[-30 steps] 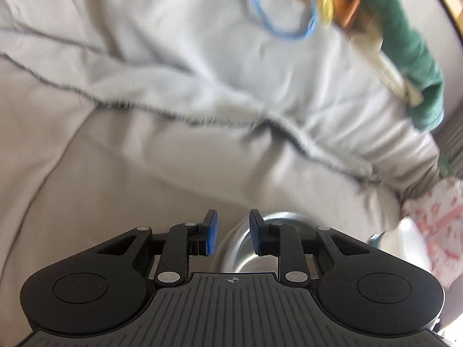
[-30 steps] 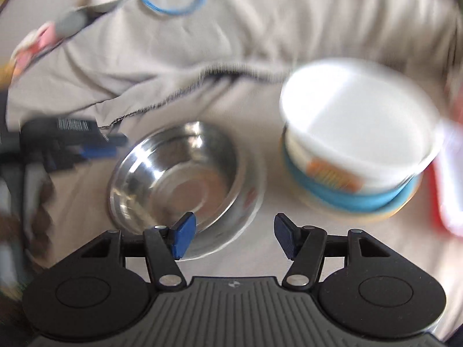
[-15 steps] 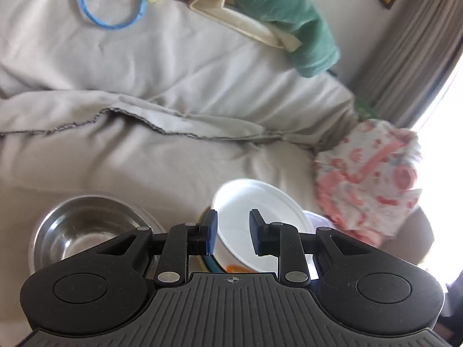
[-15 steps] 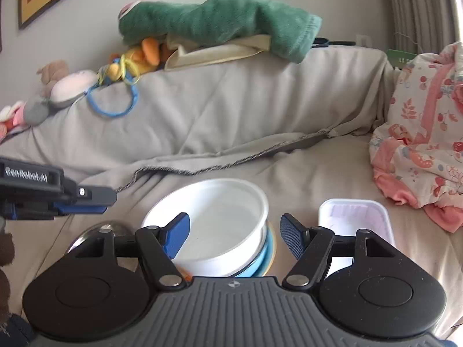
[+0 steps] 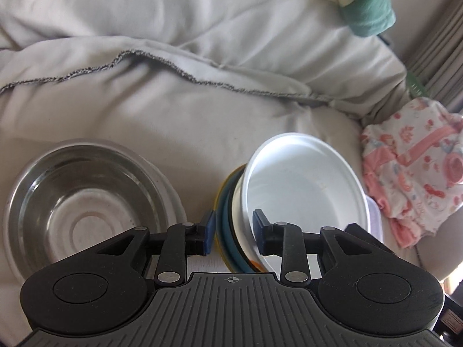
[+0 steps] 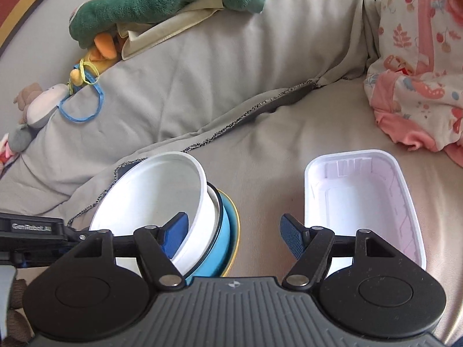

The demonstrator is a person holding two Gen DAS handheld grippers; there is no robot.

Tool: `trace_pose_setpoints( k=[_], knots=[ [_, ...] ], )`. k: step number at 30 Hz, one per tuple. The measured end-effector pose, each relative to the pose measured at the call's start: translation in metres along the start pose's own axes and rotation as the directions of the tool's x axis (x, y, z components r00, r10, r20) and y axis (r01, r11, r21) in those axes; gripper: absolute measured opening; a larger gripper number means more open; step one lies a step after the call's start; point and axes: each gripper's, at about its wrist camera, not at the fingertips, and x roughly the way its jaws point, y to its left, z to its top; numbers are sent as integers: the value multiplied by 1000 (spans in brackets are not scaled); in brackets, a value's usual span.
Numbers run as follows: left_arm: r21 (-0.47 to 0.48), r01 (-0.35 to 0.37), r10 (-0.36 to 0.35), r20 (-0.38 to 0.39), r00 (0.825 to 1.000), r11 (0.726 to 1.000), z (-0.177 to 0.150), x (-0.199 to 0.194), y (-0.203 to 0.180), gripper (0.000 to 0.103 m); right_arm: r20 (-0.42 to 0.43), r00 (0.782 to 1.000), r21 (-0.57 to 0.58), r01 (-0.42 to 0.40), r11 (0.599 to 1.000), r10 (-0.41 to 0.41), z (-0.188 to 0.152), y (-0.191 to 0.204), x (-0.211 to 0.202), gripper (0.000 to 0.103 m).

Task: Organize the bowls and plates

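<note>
Left gripper (image 5: 233, 235), jaws just widened, straddling the near rim of a white bowl (image 5: 303, 190) without pressing it. The bowl sits nested in a blue bowl (image 6: 222, 243) on a yellow plate (image 6: 235, 231), on a grey sofa cover (image 5: 202, 121). A steel bowl (image 5: 84, 202) stands left of the stack. Right gripper (image 6: 234, 232) open, empty, between the stack and a rectangular plastic tray (image 6: 405, 202).

White lettering "GenRobot.AI", on black body of left gripper (image 6: 72, 235), right wrist view
</note>
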Motion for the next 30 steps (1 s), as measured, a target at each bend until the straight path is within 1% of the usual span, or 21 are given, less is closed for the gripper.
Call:
trace_pose_setpoints(
  k=[3, 5, 7, 8, 10, 11, 13, 14, 15, 18, 20, 23, 26, 27, 30],
  knots=[
    [-25, -25, 24, -18, 1000, 999, 0, 9, 1, 36, 2, 1000, -9, -15, 1000, 15, -1, -1, 0, 70],
    [-42, -39, 38, -31, 999, 998, 2, 15, 2, 37, -13, 999, -11, -30, 999, 30, -1, -2, 3, 70],
    [-26, -66, 65, -43, 997, 997, 3, 21, 0, 37, -49, 997, 12, -62, 998, 63, 2, -3, 9, 70],
    [-17, -77, 76, -48, 996, 997, 4, 24, -2, 35, -84, 992, 33, -90, 995, 92, 5, -5, 16, 69],
    [-15, -70, 69, -67, 995, 997, 5, 29, -3, 33, -163, 975, 82, -136, 987, 148, 9, -8, 32, 63],
    [-16, -54, 53, -81, 995, 998, 6, 33, -3, 33, -206, 965, 102, -142, 985, 161, 10, -9, 42, 55],
    [-10, -40, 39, -102, 994, 999, 6, 38, -4, 34, -291, 945, 127, -116, 985, 149, 12, -9, 60, 47],
    [-3, -42, 41, -106, 994, 999, 5, 41, -4, 34, -322, 936, 127, -105, 986, 141, 12, -8, 67, 41],
    [2, -42, 42, -110, 993, 999, 5, 43, -4, 34, -344, 929, 120, -99, 988, 135, 12, -7, 73, 40],
    [-29, -24, 19, -151, 988, 999, 7, 50, 0, 34, -383, 914, 105, -97, 990, 131, 11, -1, 83, 41],
    [-43, 1, -8, -160, 987, 999, 10, 52, 5, 35, -388, 913, 101, -95, 990, 128, 11, 1, 85, 42],
    [-23, 41, -44, -155, 987, 999, 8, 53, 9, 37, -391, 912, 97, -95, 991, 126, 12, 3, 86, 46],
    [-6, 86, -86, -139, 987, 996, 1, 48, 13, 37, -396, 913, 59, -84, 995, 101, 10, 11, 86, 53],
    [-4, 95, -95, -138, 986, 995, -1, 46, 15, 37, -397, 914, 44, -76, 996, 87, 10, 15, 85, 55],
    [15, 101, -98, -152, 984, 995, -4, 41, 18, 37, -405, 912, 30, -54, 998, 62, 8, 23, 84, 56]
  ],
)
